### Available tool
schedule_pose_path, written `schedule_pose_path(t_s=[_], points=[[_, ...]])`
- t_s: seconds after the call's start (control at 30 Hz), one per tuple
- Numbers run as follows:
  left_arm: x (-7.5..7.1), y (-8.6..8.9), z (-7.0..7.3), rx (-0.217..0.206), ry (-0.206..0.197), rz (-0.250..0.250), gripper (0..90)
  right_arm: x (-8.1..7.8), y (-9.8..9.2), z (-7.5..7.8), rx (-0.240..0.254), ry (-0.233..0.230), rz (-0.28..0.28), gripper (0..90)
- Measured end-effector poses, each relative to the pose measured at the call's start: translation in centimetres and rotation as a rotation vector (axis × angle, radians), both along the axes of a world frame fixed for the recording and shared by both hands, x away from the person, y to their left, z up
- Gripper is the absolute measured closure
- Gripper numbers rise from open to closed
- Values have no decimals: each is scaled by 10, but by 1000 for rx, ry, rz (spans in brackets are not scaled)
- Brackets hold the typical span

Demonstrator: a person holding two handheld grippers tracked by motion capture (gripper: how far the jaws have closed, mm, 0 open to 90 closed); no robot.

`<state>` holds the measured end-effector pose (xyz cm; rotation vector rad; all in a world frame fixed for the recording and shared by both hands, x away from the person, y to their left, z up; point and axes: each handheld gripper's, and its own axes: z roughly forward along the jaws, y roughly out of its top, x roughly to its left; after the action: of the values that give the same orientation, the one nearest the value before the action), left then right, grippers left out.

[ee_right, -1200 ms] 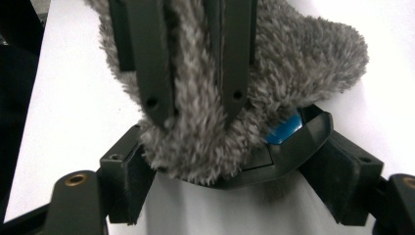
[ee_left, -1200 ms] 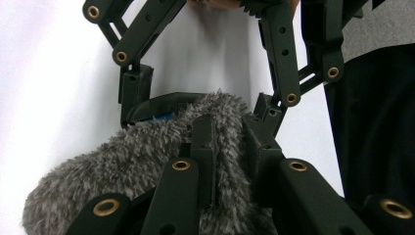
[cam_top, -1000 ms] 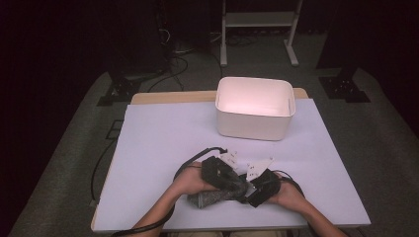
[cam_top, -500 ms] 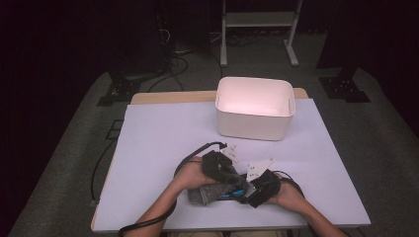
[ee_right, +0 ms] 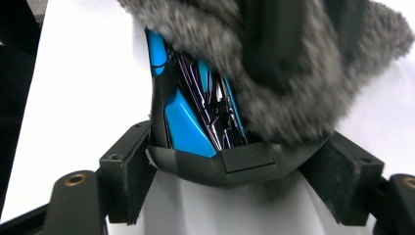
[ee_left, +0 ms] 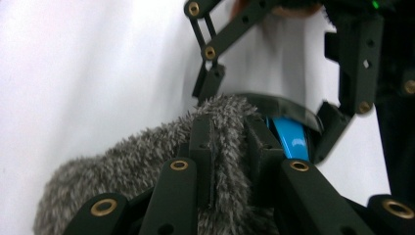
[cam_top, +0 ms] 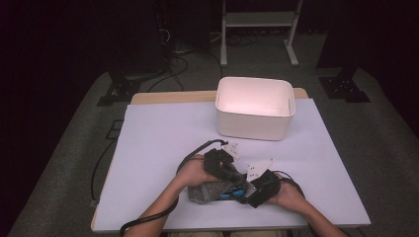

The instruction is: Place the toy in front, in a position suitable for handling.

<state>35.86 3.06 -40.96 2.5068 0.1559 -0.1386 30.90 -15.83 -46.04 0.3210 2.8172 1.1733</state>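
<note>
A grey fuzzy cover (cam_top: 201, 192) lies at the table's near edge with a blue and black object (cam_top: 232, 194) partly inside it. My left gripper (cam_top: 231, 181) pinches a fold of the fuzzy cover (ee_left: 147, 152), and its jaws (ee_left: 229, 132) stand nearly together on the cloth. My right gripper (cam_top: 246, 195) faces it from the right. In the right gripper view its pads (ee_right: 235, 171) clamp both sides of the object's black curved end, and the blue part (ee_right: 183, 122) runs up under the cover (ee_right: 274, 63).
A white bin (cam_top: 255, 107) stands at the table's far side, right of centre. The white table top (cam_top: 163, 143) ends close behind my hands. Cables trail from both grippers over the front edge.
The left gripper has edged slightly away from the front edge with the cloth still in it. The right gripper has held still.
</note>
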Motion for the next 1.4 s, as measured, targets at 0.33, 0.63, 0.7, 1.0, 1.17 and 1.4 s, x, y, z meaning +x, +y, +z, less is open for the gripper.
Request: schedule_pose_path(t_s=[0.33, 0.63, 0.7, 1.0, 1.17, 1.4], points=[[-2, 40, 1, 0, 17, 55, 760, 0, -1, -1, 3, 0, 0, 234], [-8, 77, -1, -2, 23, 100, 760, 0, -1, -1, 3, -1, 2, 234], [-9, 85, -3, -2, 29, 105, 759, 0, -1, -1, 5, -2, 3, 233], [-7, 63, -1, -33, 39, 71, 760, 0, -1, -1, 5, -2, 2, 233], [-6, 32, 4, -29, 25, 12, 760, -1, -1, -1, 7, -7, 0, 232], [-14, -9, 2, 0, 9, -91, 755, -1, -1, -1, 11, 1, -6, 232]])
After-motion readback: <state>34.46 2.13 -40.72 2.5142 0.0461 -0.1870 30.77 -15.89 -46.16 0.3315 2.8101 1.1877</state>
